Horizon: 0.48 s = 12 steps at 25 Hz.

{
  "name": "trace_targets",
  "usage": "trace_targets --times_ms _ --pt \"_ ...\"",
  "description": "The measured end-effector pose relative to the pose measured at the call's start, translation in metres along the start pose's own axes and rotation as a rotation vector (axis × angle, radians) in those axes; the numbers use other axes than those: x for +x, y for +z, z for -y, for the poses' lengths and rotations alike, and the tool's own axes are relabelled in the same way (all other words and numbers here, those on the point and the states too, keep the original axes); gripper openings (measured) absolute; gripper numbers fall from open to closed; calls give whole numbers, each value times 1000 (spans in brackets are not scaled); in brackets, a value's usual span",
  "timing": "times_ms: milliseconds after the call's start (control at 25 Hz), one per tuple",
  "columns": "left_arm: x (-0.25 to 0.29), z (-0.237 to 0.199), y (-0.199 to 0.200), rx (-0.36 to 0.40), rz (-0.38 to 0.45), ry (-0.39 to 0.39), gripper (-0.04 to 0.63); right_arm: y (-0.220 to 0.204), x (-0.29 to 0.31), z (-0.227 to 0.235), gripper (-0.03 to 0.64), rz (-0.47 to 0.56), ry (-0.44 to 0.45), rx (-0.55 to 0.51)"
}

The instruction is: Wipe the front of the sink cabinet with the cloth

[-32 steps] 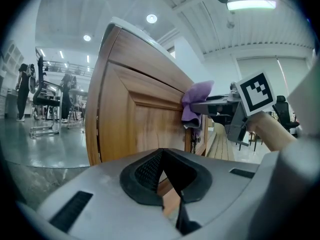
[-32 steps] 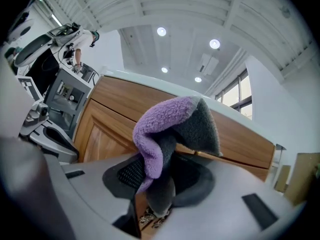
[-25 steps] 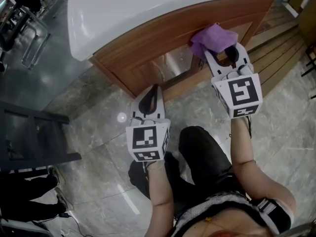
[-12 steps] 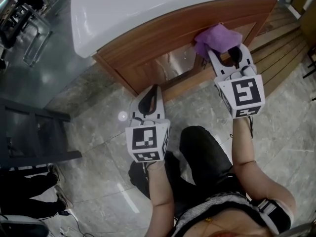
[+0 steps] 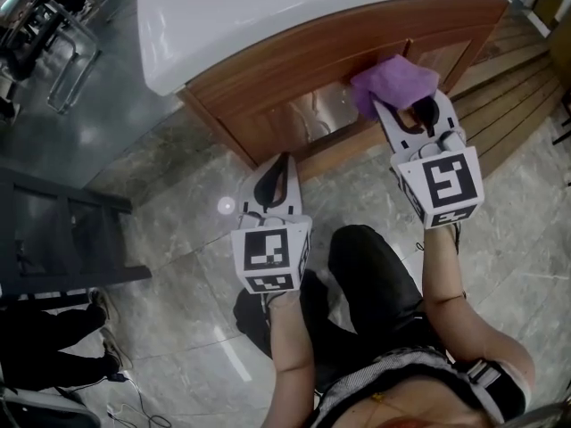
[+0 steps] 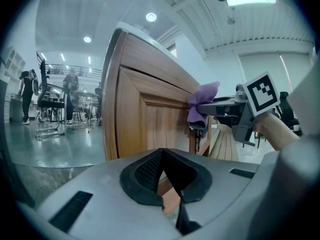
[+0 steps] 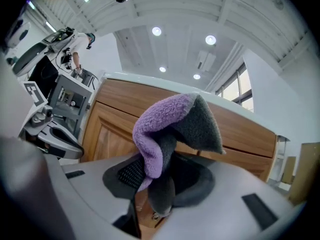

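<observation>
Cloth [image 5: 395,82] farther right, bunched against cabinet front [image 5: 268,92]

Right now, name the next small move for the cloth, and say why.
Probably slide the right tool, shut on the purple cloth, leftward along the cabinet front. The cloth sits against the wood near the front's right end, so most of the wood lies to its left. The left tool hangs back, shut and empty.

The right tool [image 7: 159,186] was clamped on the purple cloth [image 7: 167,121], which bunched up above its jaws and showed grey on one side. Behind it stood the wooden cabinet front [image 7: 107,129] under a white top [image 7: 247,115].
</observation>
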<state>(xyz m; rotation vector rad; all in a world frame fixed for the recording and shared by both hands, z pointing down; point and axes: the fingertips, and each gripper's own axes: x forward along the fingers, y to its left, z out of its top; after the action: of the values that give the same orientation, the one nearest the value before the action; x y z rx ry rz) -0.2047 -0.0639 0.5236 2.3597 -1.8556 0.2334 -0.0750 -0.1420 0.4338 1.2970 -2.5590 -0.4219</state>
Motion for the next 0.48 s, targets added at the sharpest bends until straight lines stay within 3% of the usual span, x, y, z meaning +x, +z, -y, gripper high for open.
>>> trace_targets --times_ms 240,480 --pt "-17 -22 -3 -1 -14 68 1 15 4 -73 179 68 214 5" --pt "-31 -39 -10 -5 -32 119 0 19 13 -139 179 61 362 -7"
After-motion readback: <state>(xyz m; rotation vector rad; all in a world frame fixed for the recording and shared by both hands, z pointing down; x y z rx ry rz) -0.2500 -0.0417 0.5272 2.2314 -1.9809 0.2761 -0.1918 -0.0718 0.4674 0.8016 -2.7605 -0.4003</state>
